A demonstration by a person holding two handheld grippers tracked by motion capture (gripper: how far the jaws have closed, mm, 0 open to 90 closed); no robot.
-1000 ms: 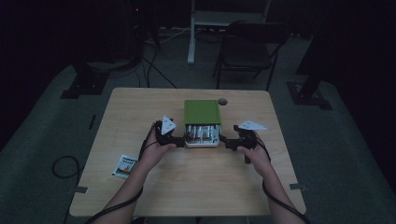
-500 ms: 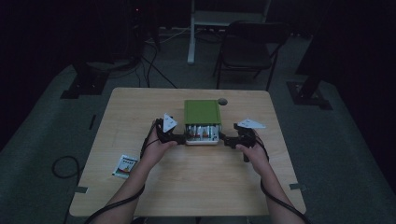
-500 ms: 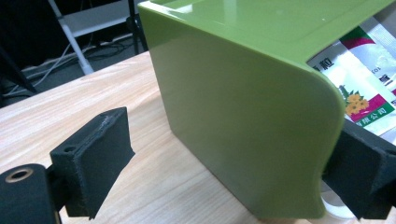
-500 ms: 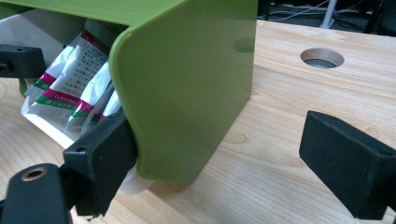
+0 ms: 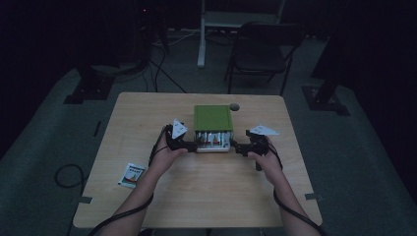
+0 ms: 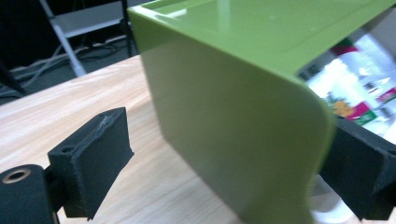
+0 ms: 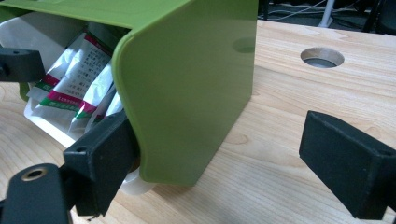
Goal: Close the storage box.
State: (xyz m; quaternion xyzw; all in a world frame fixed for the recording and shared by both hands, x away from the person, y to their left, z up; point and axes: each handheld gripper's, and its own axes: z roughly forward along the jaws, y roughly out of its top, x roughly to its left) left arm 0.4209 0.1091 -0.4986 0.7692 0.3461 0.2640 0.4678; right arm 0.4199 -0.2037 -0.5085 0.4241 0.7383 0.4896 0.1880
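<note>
A green box (image 5: 212, 118) stands at the middle of the table, with a white tray (image 5: 212, 147) of printed packets (image 5: 211, 139) sticking out of its near side. My left gripper (image 5: 192, 143) is at the box's front left corner, my right gripper (image 5: 235, 146) at the front right corner. In the left gripper view the left gripper (image 6: 224, 172) is open and straddles the green box (image 6: 224, 116) wall; one jaw sits beside the packets (image 6: 355, 88). In the right gripper view the right gripper (image 7: 224, 163) is open astride the green box (image 7: 196, 84) corner, one jaw against the white tray (image 7: 46, 126).
The wooden table (image 5: 206, 187) has a round hole (image 5: 234, 106) behind the box, and the hole (image 7: 322, 57) appears again in the right gripper view. A loose packet (image 5: 132, 175) lies near the left edge. A folding chair (image 5: 260, 49) stands beyond the table.
Both grippers and the white tray have edged slightly away from the person, toward the green box. Nothing else has moved.
</note>
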